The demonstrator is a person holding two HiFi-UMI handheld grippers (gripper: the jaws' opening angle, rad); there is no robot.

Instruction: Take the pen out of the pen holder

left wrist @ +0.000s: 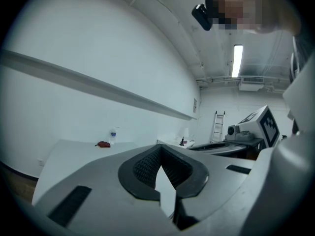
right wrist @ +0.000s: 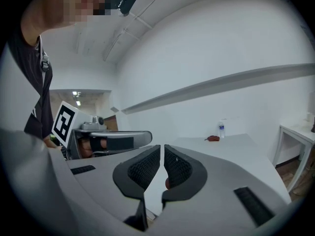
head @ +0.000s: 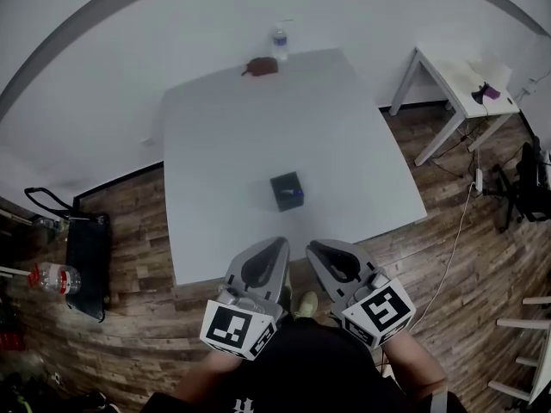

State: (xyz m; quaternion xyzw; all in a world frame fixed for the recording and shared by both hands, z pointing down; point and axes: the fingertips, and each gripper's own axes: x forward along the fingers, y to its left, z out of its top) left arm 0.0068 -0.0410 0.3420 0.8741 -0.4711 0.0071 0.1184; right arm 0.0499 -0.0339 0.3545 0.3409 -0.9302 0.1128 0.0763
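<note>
A small dark square pen holder (head: 287,190) stands near the middle of the white table (head: 224,144), with a bluish pen (head: 295,194) showing at its top. Both grippers hang side by side off the table's near edge, short of the holder. My left gripper (head: 280,243) is shut with nothing in it. My right gripper (head: 313,247) is shut too, also on nothing. In the left gripper view the left gripper (left wrist: 160,148) has its jaws meeting, and in the right gripper view the right gripper (right wrist: 162,150) shows only a thin slit. The holder is hidden in both gripper views.
A water bottle (head: 280,43) and a reddish-brown object (head: 260,66) sit at the table's far edge. A white side table (head: 456,80) stands at the right, a black office chair (head: 527,179) beyond it. A black cart (head: 86,256) and a floor bottle (head: 56,276) are left.
</note>
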